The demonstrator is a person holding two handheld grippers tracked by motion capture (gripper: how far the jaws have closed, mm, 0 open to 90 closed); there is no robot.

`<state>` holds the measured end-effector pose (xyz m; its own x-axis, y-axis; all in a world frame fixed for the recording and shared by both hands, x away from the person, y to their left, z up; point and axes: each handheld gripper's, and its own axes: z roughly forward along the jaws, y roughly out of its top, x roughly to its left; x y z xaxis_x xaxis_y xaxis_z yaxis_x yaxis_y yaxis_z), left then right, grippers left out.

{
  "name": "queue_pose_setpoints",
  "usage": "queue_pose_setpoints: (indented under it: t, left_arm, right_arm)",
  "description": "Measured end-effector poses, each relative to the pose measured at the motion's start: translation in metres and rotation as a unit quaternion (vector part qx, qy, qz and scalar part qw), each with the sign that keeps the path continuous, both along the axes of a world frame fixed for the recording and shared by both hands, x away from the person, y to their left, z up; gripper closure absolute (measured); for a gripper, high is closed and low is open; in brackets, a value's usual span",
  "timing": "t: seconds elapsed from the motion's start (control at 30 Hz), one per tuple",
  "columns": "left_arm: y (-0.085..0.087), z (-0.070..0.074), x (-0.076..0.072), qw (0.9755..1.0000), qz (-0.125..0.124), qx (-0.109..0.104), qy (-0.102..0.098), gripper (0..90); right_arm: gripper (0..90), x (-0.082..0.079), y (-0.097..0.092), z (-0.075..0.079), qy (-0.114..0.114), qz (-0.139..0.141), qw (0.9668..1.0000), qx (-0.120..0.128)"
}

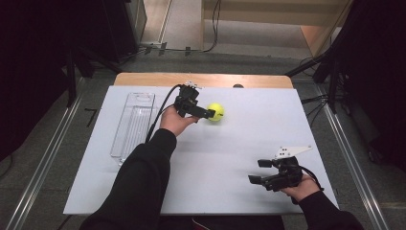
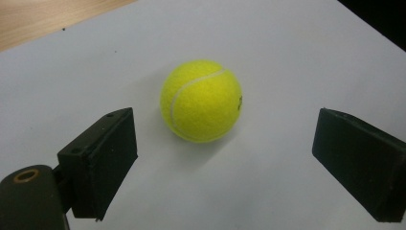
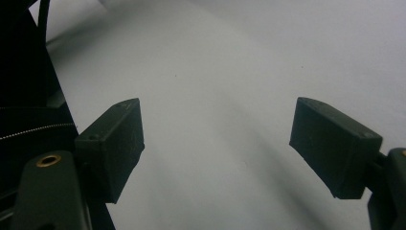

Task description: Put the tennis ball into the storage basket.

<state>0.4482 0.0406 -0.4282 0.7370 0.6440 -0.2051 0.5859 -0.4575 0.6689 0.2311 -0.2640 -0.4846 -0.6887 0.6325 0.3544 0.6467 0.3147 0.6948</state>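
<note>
tray: clear plastic tray (image 1: 132, 125) sits on the left part of the bench (image 1: 230, 158), long side running away from the person. Looks like it's got nothing in it, just see-through walls and floor.

ball: yellow tennis ball (image 1: 216, 111) is out on the white bench top toward the far middle, well to the right of the tray. In the left gripper view the tennis ball (image 2: 201, 100) sits on the white surface just ahead of the jaw tips, seam curving down its left side.

left tongs: left tongs (image 1: 207, 114) are spread wide and not gripping anything. One jaw tip is right at the ball's left edge in the high view, can't tell if it's actually touching. From the gripper's own camera the left tongs (image 2: 225, 163) show clear bench between both pads and the ball, so the ball isn't in the grip.

right tongs: right tongs (image 1: 259, 171) are low near the front right of the bench, jaws apart, holding nothing. Right gripper view of the right tongs (image 3: 215, 148) has bare white surface between the pads.

other stuff: dark sleeve (image 1: 143, 182) of the left arm crosses the bench between the tray and the middle. Bare wood strip (image 1: 201, 79) runs along the bench's far edge.
</note>
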Motion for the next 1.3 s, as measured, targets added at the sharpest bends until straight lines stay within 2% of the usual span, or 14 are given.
queue_pose_setpoints:
  t: [0.07, 0.27, 0.5, 0.73, 0.83, 0.9, 1.13, 1.3]
  left_arm:
    - [-0.001, -0.001, 0.003, 1.0, 0.002, -0.003, 0.004, 8.8]
    - [-0.007, -0.005, 0.011, 0.9999, 0.008, 0.006, 0.007, 8.8]
    - [-0.014, -0.008, 0.019, 0.9998, 0.015, -0.001, 0.009, 10.5]
    - [-0.024, -0.009, 0.025, 0.9998, 0.011, 0.014, 0.007, 10.6]
    - [-0.029, -0.009, 0.027, 0.9997, 0.007, 0.024, 0.001, 10.6]
    - [-0.032, -0.009, 0.029, 0.9997, 0.012, 0.023, 0.001, 10.6]
    - [-0.042, -0.01, 0.032, 0.9997, 0.007, 0.023, 0.002, 10.6]
    - [-0.043, -0.012, 0.036, 0.9997, 0.012, 0.021, 0.004, 10.6]
  right_arm:
    - [17.1, 0.0, 0.0, 0.0, 0.0, 0.001, 1.0, 0.0]
    - [17.1, 0.0, -0.002, -0.001, 0.0, 0.001, 1.0, 0.002]
    - [17.1, 0.0, -0.003, -0.001, 0.0, 0.001, 1.0, 0.005]
    - [17.1, 0.0, -0.002, -0.001, 0.002, 0.002, 1.0, 0.004]
    - [17.1, 0.001, -0.003, -0.001, 0.0, 0.001, 1.0, 0.005]
    - [17.1, 0.001, -0.003, -0.001, 0.0, 0.002, 1.0, 0.006]
    - [17.1, 0.001, -0.003, 0.0, -0.001, 0.0, 1.0, 0.007]
    - [17.1, 0.001, -0.003, 0.0, -0.001, 0.001, 1.0, 0.007]
